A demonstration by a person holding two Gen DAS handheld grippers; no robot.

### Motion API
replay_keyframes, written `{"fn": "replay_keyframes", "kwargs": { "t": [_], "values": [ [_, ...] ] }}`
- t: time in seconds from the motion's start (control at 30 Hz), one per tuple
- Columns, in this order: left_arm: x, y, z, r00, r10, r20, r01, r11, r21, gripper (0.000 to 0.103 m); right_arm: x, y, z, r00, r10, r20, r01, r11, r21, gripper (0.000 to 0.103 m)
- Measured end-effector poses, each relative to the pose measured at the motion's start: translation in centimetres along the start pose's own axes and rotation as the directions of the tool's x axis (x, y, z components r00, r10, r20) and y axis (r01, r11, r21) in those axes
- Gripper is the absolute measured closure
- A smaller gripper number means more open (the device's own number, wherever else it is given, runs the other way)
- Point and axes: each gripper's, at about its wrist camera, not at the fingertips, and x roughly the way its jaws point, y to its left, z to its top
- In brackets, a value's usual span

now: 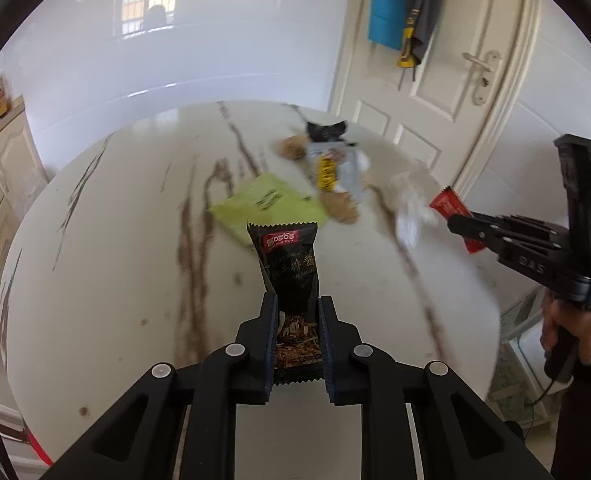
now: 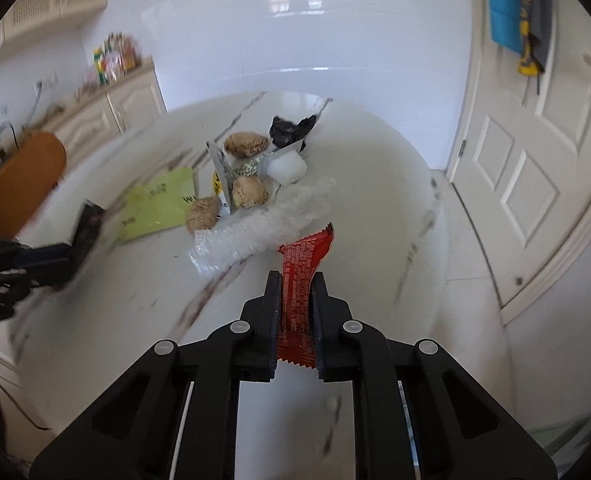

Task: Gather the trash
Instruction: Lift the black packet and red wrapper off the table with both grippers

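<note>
Left gripper [image 1: 298,304] pinching black wrapper [image 1: 289,264], centre frame; right gripper [image 2: 296,284] clamped on red wrapper [image 2: 300,276], above the table [image 2: 359,168]. Likely light, limp, slippery foil; best gripped across flat middle. More litter heaped upper centre.

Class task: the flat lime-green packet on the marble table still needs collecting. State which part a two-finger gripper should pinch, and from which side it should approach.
Pinch the near corner of the lime-green packet, coming in low from the table's front edge. It lies flat on the table, so only an edge gives the fingers purchase, and biscuits and a clear wrapper seem to crowd its right side.
</note>
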Motion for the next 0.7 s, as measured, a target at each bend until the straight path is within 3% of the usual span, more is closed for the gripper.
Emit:
{"fn": "replay_keyframes", "kwargs": {
  "t": [0.2, 0.43, 0.47, 0.5, 0.7],
  "values": [
    [0.2, -3.2, 0.3, 0.999, -0.042, 0.002, 0.042, 0.999, 0.022, 0.089, -3.5, -1.6, -1.8, 0.996, 0.073, 0.048, -0.077, 0.993, 0.093, 0.09],
    [0.8, -5.5, 0.4, 0.997, -0.07, -0.014, 0.071, 0.997, 0.043, 0.09, -4.4, -0.9, -3.5, 0.987, 0.138, 0.08, -0.148, 0.979, 0.142, 0.09],
    [0.8, -5.6, 0.3, 0.998, -0.069, -0.012, 0.07, 0.997, 0.036, 0.093, -4.3, -0.8, -3.6, 0.986, 0.151, 0.076, -0.161, 0.976, 0.149, 0.09],
    [0.7, -5.6, 0.3, 0.997, -0.074, -0.017, 0.075, 0.997, 0.032, 0.103, -4.4, -0.7, -3.7, 0.984, 0.156, 0.085, -0.167, 0.973, 0.157, 0.09],
    [0.0, -5.4, 0.4, 0.998, -0.056, -0.009, 0.056, 0.998, 0.027, 0.103, -4.3, 0.0, -3.3, 0.958, 0.255, 0.128, -0.278, 0.939, 0.204, 0.09]
  ]
}}
